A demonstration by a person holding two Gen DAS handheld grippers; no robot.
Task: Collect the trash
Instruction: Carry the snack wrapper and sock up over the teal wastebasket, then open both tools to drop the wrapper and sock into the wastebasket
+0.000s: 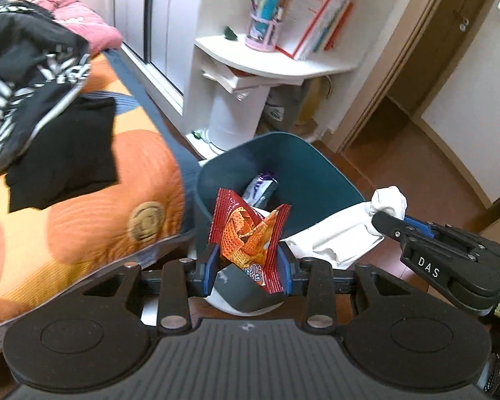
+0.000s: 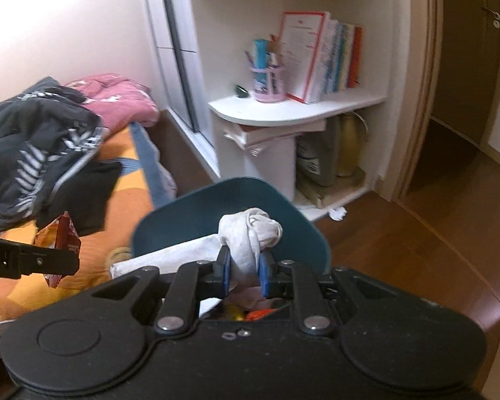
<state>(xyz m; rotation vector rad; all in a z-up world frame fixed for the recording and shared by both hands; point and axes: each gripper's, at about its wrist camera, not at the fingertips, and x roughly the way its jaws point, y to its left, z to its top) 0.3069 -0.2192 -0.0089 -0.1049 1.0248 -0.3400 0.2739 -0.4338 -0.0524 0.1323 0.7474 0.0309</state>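
Observation:
A crumpled red and orange snack wrapper point(image 1: 248, 233) is pinched between the blue pads of my left gripper point(image 1: 248, 268), right above the near rim of a teal trash bin point(image 1: 303, 170). The bin holds a purple and white packet point(image 1: 261, 186). My right gripper point(image 2: 245, 275) is shut on a wad of white tissue point(image 2: 250, 230), held over the teal bin point(image 2: 303, 230) from the right. In the left wrist view the right gripper point(image 1: 388, 220) comes in from the right with the white tissue point(image 1: 343, 230). The wrapper point(image 2: 61, 233) also shows at the right wrist view's left edge.
A bed with an orange quilt point(image 1: 93, 206) and piled dark clothes point(image 1: 33, 76) lies left of the bin. Behind the bin a white corner shelf point(image 1: 273, 60) carries books and a pink pen holder point(image 1: 261, 33). Brown wooden floor point(image 2: 416, 233) and a doorway lie to the right.

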